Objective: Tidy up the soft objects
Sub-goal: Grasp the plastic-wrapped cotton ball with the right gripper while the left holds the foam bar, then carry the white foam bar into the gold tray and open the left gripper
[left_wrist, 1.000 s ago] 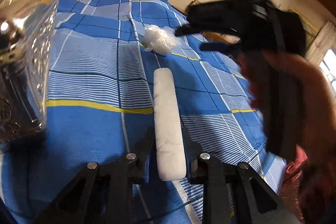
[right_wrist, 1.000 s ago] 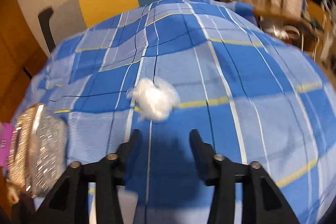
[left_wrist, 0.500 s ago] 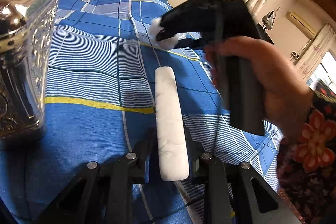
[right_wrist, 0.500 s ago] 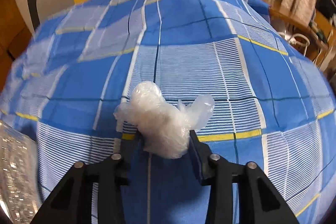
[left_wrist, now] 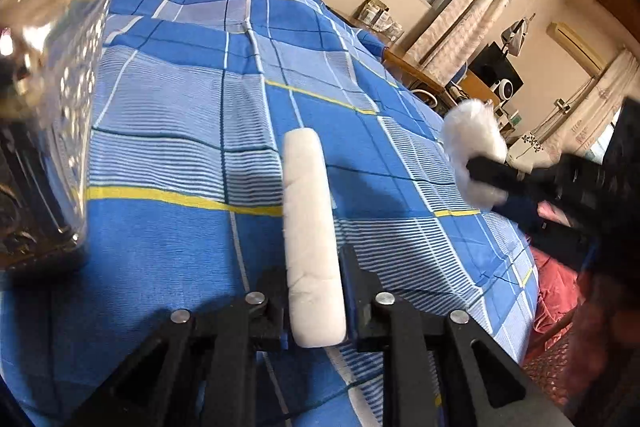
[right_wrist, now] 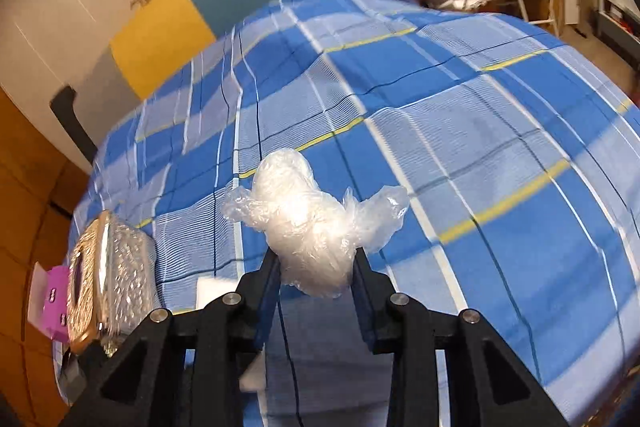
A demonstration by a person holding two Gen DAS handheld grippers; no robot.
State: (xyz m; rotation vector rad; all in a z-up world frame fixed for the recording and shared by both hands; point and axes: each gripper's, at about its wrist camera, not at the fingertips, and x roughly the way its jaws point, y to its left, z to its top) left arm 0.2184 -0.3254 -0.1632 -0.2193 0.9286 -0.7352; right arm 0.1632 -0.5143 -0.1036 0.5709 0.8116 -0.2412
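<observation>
My left gripper [left_wrist: 314, 291] is clamped on the near end of a long white foam-like pad [left_wrist: 308, 223], its far end jutting out over the blue checked bedspread [left_wrist: 180, 115]. My right gripper [right_wrist: 316, 279], jaws just closing, pinches a crumpled clear plastic bag wad [right_wrist: 308, 223] clear of the bed, ready, I reckon, to carry toward the shiny embossed metal box [right_wrist: 116, 263] at left.

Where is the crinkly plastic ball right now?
The plastic ball is squeezed in the right gripper, lifted above the blue checked blanket.
</observation>
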